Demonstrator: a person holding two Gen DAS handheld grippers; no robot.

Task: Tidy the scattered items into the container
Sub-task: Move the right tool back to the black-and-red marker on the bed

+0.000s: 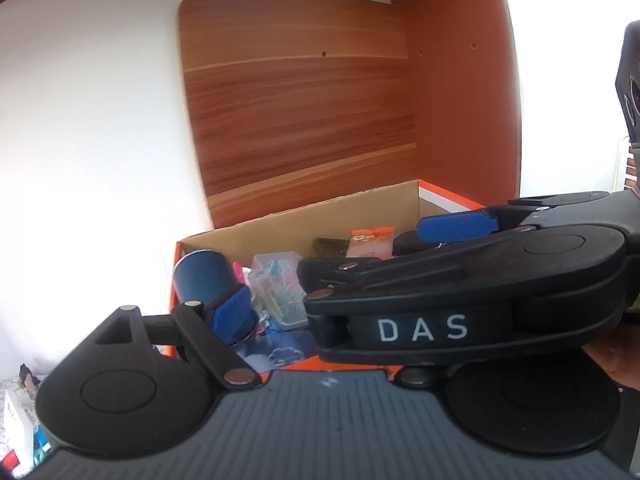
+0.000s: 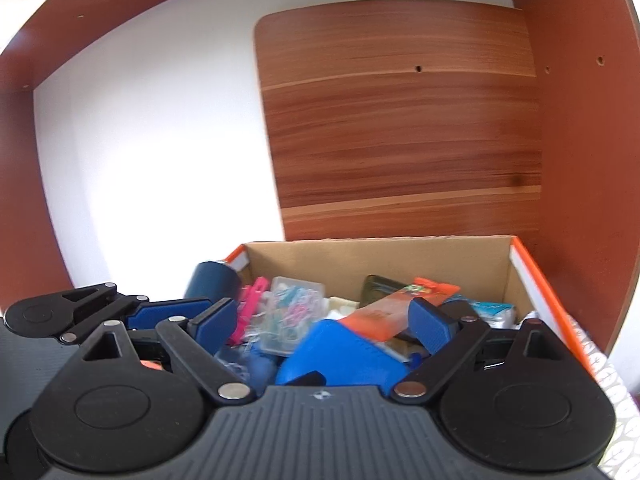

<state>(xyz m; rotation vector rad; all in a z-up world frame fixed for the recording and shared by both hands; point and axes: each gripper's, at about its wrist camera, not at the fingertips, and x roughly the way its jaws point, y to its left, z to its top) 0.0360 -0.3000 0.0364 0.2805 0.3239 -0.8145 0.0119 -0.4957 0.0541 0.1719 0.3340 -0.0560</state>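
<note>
Hovering side by side, both grippers' fingers spread over box

Both wrist views close above the cardboard box, angled slightly down; sharing its contents, wooden panel

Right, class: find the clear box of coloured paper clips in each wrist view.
Left wrist: clear box of paper clips, lower centre, right of the dark blue cylinder.
Right wrist, centre, right of that cylinder.
Shared landmark: the cardboard box's back wall.
</note>
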